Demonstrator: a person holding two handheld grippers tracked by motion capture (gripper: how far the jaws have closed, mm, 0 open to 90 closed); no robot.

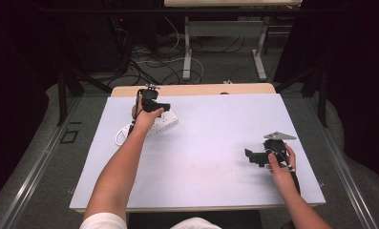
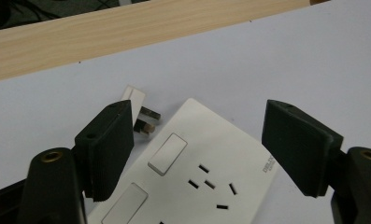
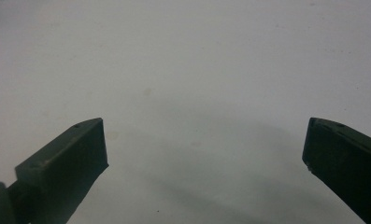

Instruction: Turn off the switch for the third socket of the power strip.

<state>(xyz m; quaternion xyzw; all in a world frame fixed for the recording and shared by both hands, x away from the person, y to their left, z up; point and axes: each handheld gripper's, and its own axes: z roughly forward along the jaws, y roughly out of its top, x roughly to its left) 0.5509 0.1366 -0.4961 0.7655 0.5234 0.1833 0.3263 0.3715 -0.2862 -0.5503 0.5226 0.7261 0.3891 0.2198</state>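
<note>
Two hand-held black tongs work over a pale blue-white tabletop (image 1: 201,157) with a light wooden strip along its far edge. The left tongs (image 1: 154,106) hover near the far left corner, directly above a white rectangular plastic power strip (image 1: 161,123) that lies flat on the tabletop, angled to the edges. In the left gripper view the jaws stand well apart, one on each side of the power strip (image 2: 206,158), with nothing pressed between the pads; they do not touch it. The strip's top face shows two white rocker switches (image 2: 167,153) and a group of dark socket slots (image 2: 211,184), plus small grey lettering near one edge. Just beyond the strip's far end, toward the wooden edge, lies a small white plug (image 2: 137,103) with metal pins pointing at the strip, close to it but apart. A white cable (image 1: 121,136) loops on the tabletop at the strip's left end, toward the left edge.

The right tongs (image 1: 252,156) sit low near the right edge, about midway between the near and far edges, well apart from the power strip, with a grey three-cornered plate on top. In the right gripper view the jaws are spread wide over bare tabletop (image 3: 188,93), holding nothing
</note>
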